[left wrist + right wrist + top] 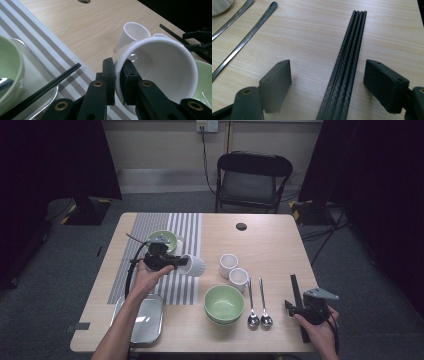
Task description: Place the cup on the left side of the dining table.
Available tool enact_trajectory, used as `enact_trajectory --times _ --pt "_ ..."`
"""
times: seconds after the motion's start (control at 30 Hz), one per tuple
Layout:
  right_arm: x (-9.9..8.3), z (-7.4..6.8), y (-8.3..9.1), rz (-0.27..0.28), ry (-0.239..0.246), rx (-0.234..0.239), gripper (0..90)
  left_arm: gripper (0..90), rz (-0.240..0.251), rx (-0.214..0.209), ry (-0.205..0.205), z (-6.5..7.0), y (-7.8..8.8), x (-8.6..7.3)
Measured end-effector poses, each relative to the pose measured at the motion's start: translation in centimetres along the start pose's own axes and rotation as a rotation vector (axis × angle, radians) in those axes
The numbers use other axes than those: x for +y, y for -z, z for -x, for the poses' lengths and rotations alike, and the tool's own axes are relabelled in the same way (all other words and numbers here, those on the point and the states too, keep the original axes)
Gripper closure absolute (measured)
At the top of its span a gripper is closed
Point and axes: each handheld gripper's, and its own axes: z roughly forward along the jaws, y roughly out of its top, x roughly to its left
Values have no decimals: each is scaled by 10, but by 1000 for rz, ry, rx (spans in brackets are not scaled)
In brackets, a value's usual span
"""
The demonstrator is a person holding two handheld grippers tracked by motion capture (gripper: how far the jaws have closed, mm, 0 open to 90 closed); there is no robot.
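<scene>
My left gripper (173, 261) is shut on the rim of a white cup (193, 265), one jaw inside and one outside. It holds the cup tipped on its side above the striped placemat (175, 227). The left gripper view shows the cup's (160, 67) open mouth and the jaws (117, 82) clamped on its wall. My right gripper (298, 308) rests low at the table's front right, open. A bundle of black chopsticks (347, 67) lies flat on the wood between its jaws (328, 82), and neither pad touches them.
Two more white cups (228, 265) (238, 279) stand mid-table. A green bowl (224, 303) and two spoons (252, 306) (264, 306) lie near the front. Another green bowl (162, 239) holding a black stick sits behind my left hand. A metal tray (142, 320) is at front left.
</scene>
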Motion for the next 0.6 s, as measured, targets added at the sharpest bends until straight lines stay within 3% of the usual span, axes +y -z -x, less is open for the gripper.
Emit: enact_trajectory --times 0.3,0.6 --pt "0 0 0 0 -1 -1 215 831 13 33 2 -16 28 -7" --pt "0 0 0 0 -2 -2 214 832 -2 72 27 -31 40 -17"
